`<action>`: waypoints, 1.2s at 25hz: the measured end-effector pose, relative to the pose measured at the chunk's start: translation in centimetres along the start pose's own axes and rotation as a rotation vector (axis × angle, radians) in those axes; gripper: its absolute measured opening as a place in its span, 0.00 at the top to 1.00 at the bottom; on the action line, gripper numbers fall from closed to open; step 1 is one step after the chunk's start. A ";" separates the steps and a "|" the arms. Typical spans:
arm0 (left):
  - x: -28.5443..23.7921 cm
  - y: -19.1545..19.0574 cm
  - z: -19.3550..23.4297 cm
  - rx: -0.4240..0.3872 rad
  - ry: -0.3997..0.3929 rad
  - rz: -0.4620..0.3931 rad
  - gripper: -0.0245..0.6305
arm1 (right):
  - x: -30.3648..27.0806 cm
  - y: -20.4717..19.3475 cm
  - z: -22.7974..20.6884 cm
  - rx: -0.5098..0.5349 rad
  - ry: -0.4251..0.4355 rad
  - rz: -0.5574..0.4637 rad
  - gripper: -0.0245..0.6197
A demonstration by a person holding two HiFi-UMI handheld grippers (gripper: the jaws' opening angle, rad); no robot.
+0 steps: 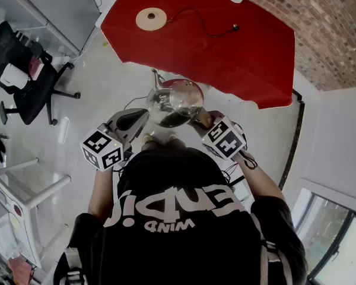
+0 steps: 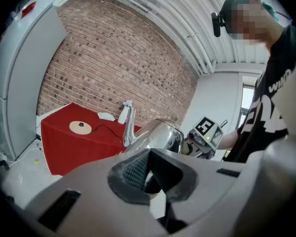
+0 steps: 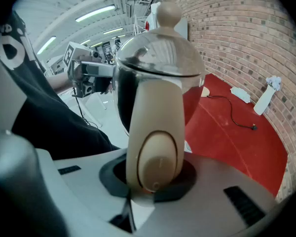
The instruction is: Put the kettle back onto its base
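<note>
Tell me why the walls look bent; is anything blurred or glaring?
Left gripper view: wide lens bows the brick wall; a mosaic patch hides a face. Right gripper view: the kettle handle looms oversized. Head view: the kettle mirrors its surroundings.

The person's black shirt (image 1: 166, 230) carries white print, upside down in the head view: a small word "WIND" beneath larger letters that look like "END" with a further mark, not surely legible. The left gripper view shows part of the same print
</note>
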State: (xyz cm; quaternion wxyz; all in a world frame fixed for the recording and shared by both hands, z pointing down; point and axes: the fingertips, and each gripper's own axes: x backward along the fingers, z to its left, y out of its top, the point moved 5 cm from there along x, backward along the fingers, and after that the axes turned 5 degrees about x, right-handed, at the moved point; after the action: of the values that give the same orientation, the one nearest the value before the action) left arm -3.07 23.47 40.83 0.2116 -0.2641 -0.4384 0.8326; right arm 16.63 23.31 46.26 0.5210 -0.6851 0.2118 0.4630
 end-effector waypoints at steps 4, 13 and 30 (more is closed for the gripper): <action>0.0 0.1 0.0 -0.001 -0.003 0.001 0.95 | 0.0 -0.2 -0.2 0.009 -0.005 0.008 0.86; 0.5 0.3 0.7 -0.004 0.001 0.008 0.95 | -0.4 0.4 -0.5 -0.039 -0.009 -0.021 0.86; 3.6 0.6 2.7 0.000 0.006 0.031 0.95 | -0.9 1.0 -0.2 -0.140 -0.039 -0.045 0.86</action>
State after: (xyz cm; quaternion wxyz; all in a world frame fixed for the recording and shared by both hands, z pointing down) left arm -7.54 23.61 40.73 0.1998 -0.2736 -0.4337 0.8349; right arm 15.48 22.55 46.50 0.4861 -0.7152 0.1533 0.4783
